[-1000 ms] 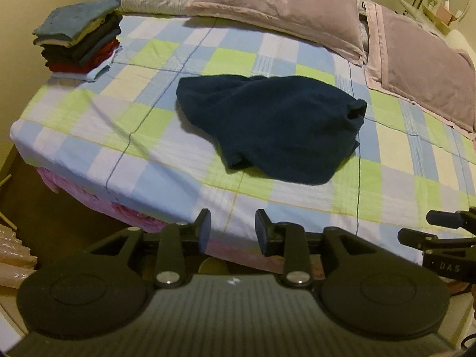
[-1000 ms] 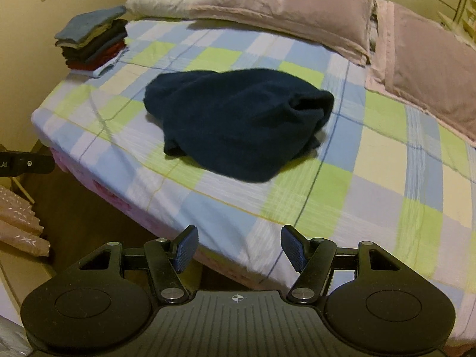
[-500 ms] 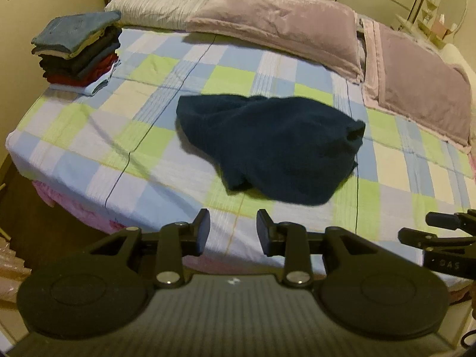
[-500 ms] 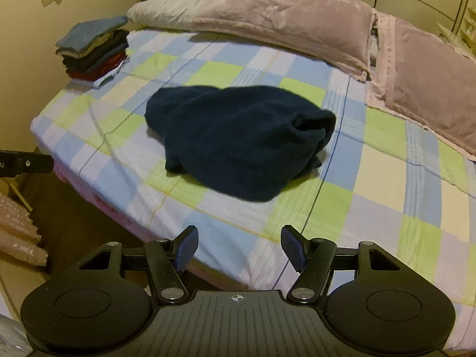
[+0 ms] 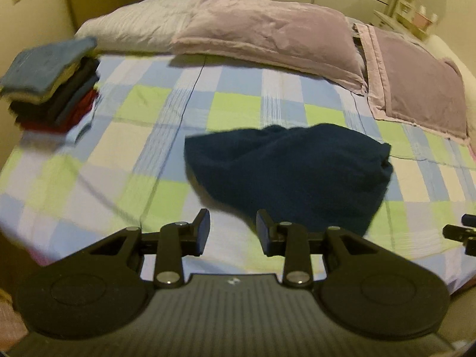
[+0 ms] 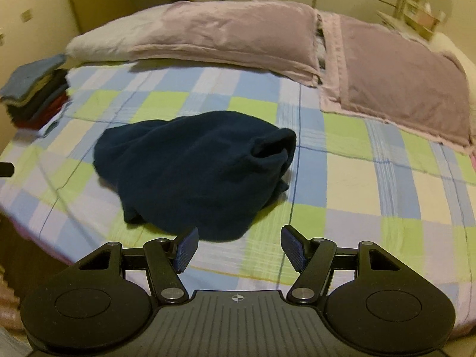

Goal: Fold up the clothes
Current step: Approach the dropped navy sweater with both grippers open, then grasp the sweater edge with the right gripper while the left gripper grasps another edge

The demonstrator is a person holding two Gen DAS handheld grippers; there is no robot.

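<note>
A crumpled dark navy garment (image 5: 291, 172) (image 6: 196, 172) lies in a heap on the checked bedsheet (image 5: 119, 154) (image 6: 372, 184), near the front edge of the bed. My left gripper (image 5: 232, 232) is open and empty, hovering just short of the garment's near left edge. The right gripper (image 6: 238, 247) is open wider, empty, just short of the garment's near right edge. The right gripper's tips (image 5: 464, 232) show at the right edge of the left wrist view. At the left edge of the right wrist view a bit of the left gripper (image 6: 6, 169) pokes in.
A stack of folded clothes (image 5: 50, 83) (image 6: 35, 92), blue on top and red at the bottom, sits at the bed's far left corner. Mauve pillows (image 5: 267, 35) (image 6: 226, 35) line the head of the bed. A wall stands to the left, a shelf (image 5: 416, 9) at far right.
Both grippers have moved forward and over the bed toward the navy garment, which now looks larger and closer. The garment itself has not moved.
</note>
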